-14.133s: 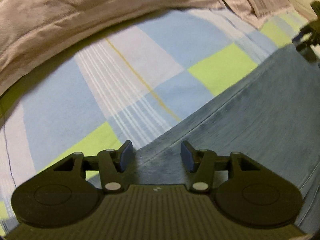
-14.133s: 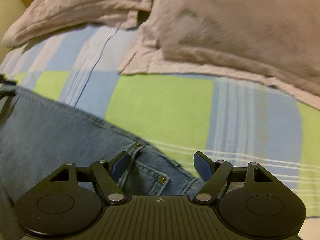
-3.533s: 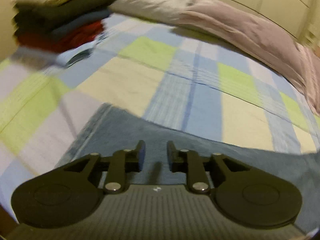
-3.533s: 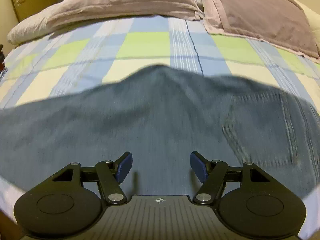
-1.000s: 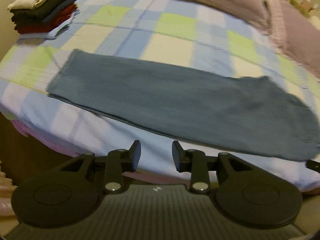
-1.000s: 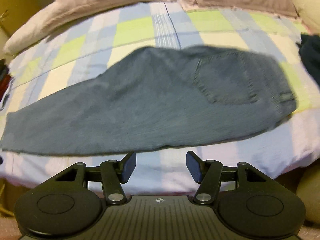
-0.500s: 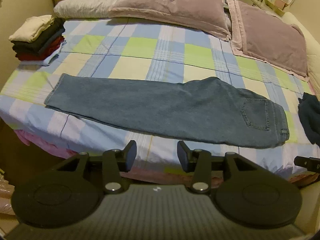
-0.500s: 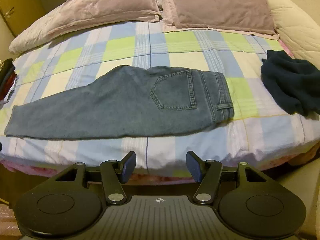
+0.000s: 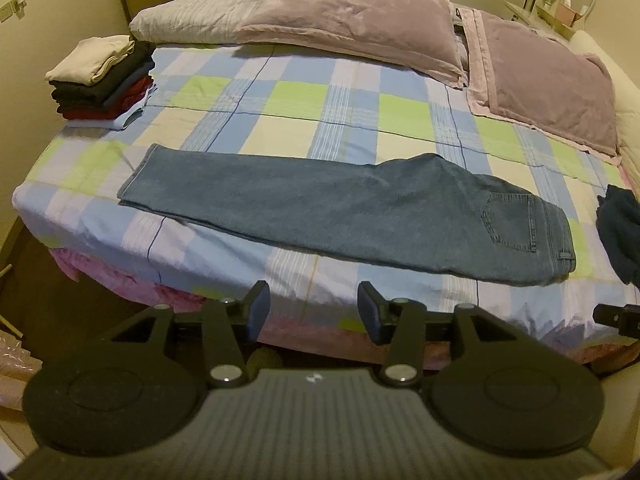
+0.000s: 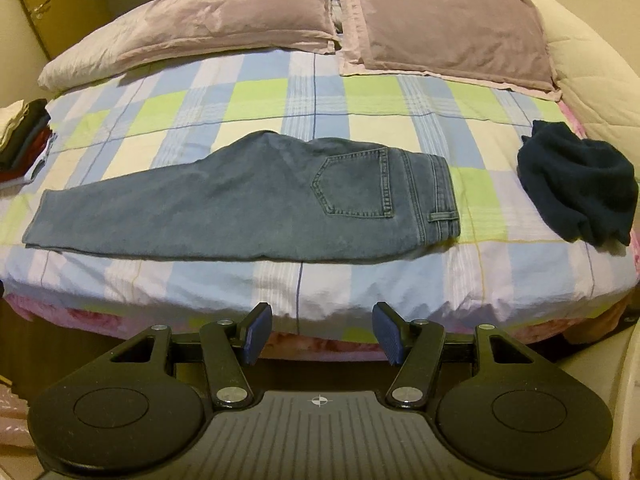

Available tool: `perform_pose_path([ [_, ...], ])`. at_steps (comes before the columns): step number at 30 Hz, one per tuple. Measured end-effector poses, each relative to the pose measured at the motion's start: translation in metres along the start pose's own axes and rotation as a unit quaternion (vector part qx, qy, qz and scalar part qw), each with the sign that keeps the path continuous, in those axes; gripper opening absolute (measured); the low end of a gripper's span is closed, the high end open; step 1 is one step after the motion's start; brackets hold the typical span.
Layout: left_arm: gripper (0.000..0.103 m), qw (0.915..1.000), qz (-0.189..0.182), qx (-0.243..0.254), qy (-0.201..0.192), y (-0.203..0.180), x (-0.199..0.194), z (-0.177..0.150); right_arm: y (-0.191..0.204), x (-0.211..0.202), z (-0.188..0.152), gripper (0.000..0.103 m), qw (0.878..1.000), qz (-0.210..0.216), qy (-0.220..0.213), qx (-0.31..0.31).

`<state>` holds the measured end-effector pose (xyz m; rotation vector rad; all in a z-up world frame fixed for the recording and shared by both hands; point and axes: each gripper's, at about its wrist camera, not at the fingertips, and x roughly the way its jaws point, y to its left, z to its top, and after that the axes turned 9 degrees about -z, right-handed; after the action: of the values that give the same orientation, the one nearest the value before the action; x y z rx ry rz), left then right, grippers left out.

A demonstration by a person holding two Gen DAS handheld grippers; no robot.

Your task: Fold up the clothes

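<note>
The jeans (image 10: 240, 204) were laid halved lengthwise, further folds pending, with a dark garment (image 10: 576, 188) unfolded at three o'clock, the left gripper (image 9: 312, 308) opening empty and the right gripper (image 10: 322, 330) spread empty.

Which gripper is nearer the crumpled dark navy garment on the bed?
Right. The right gripper faces the bed's waistband end, the crumpled dark navy garment close to its right; the left gripper sits further left.

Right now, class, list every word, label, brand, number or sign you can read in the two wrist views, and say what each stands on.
No readable text in either view.
jeans: back pocket and belt loop show, no readable label.
left gripper: small pale mark on the body, too small to read.
right gripper: crosshair symbol on the body, no letters.
folded stack: no print visible.
</note>
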<state>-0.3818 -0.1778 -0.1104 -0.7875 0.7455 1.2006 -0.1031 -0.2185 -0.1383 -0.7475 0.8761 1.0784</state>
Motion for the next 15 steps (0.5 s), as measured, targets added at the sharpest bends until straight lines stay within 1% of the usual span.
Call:
perform_pose_path([
  [7,0.047,1.0,0.003,0.005,-0.001,0.002,-0.016,-0.013,0.002,-0.013,-0.013,0.059,1.0,0.008,-0.003,-0.001],
  [15,0.048,1.0,0.001,0.002,-0.008,0.01,-0.022,-0.019,0.007,-0.018,-0.023,0.059,1.0,0.015,0.004,0.004],
])
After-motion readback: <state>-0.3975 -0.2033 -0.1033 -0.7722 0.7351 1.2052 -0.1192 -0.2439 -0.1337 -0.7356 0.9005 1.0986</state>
